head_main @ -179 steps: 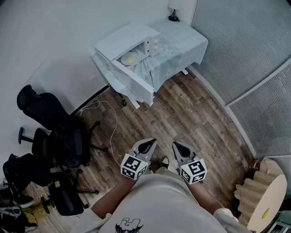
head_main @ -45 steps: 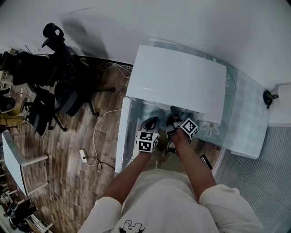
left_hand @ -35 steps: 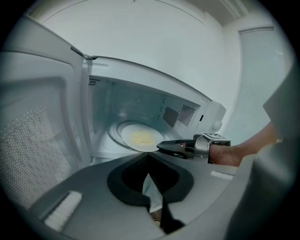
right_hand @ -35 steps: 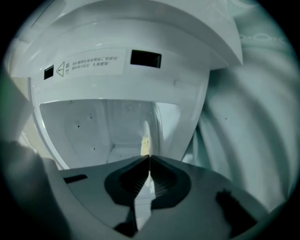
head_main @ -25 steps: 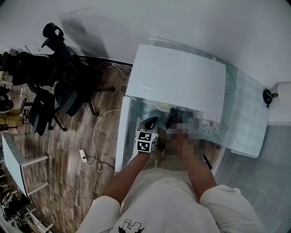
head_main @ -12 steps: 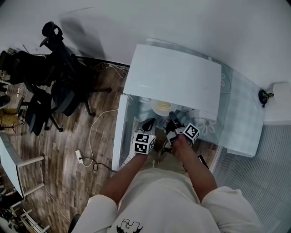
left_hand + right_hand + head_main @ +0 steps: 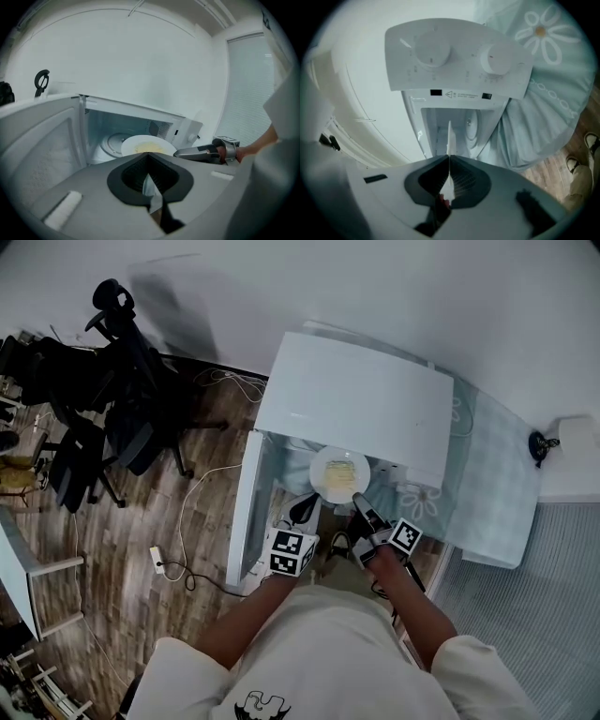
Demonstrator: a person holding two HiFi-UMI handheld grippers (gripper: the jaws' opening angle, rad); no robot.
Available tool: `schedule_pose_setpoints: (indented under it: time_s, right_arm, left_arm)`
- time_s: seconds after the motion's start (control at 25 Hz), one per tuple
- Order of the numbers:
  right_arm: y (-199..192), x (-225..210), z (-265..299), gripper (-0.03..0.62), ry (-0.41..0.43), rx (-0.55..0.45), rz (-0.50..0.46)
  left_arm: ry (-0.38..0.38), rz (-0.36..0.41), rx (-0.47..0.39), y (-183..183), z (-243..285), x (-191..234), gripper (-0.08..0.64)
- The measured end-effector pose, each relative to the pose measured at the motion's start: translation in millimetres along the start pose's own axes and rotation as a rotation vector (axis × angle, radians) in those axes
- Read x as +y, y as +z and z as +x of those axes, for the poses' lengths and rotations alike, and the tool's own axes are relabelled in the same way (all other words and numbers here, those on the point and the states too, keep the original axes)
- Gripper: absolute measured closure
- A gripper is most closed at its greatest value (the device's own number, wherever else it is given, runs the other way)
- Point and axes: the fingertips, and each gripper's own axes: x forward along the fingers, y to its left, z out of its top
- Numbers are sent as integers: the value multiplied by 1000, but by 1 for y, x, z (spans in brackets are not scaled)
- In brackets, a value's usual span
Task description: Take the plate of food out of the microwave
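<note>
The white plate (image 7: 339, 474) with yellowish food hangs at the mouth of the white microwave (image 7: 361, 404), just past its front edge. My right gripper (image 7: 358, 500) is shut on the plate's near rim. In the right gripper view the plate (image 7: 449, 136) shows edge-on, clamped between the jaws of the right gripper (image 7: 449, 158). My left gripper (image 7: 305, 508) hovers to the plate's left, shut and holding nothing. The left gripper view shows the plate (image 7: 147, 145) beyond the left gripper (image 7: 148, 158), with the right gripper (image 7: 199, 152) reaching in from the right.
The microwave door (image 7: 244, 517) stands open to the left. The microwave sits on a table with a pale flowered cloth (image 7: 487, 479). Black office chairs (image 7: 103, 418) and a cable with a power strip (image 7: 156, 557) are on the wood floor at left.
The right gripper has drawn back toward me with the plate, which has come out from under the microwave's top into full view. The left gripper moved back slightly too.
</note>
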Motion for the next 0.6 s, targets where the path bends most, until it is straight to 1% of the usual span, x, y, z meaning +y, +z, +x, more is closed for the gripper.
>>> schedule_pose_setpoints:
  time_s: [0.2,0.44,0.6]
  right_arm:
    - [-11,34,-31,573,36,35,-3]
    - [-23,72,-66,572,71,71,8]
    - [-24,90,-84,572,79,67,24]
  left_arm:
    - [-24,56,-52,28,-31,-19,557]
    - [-58,119,-99,45,-61,-39,557]
    - [-80,114,-121,54,-80,-51,557]
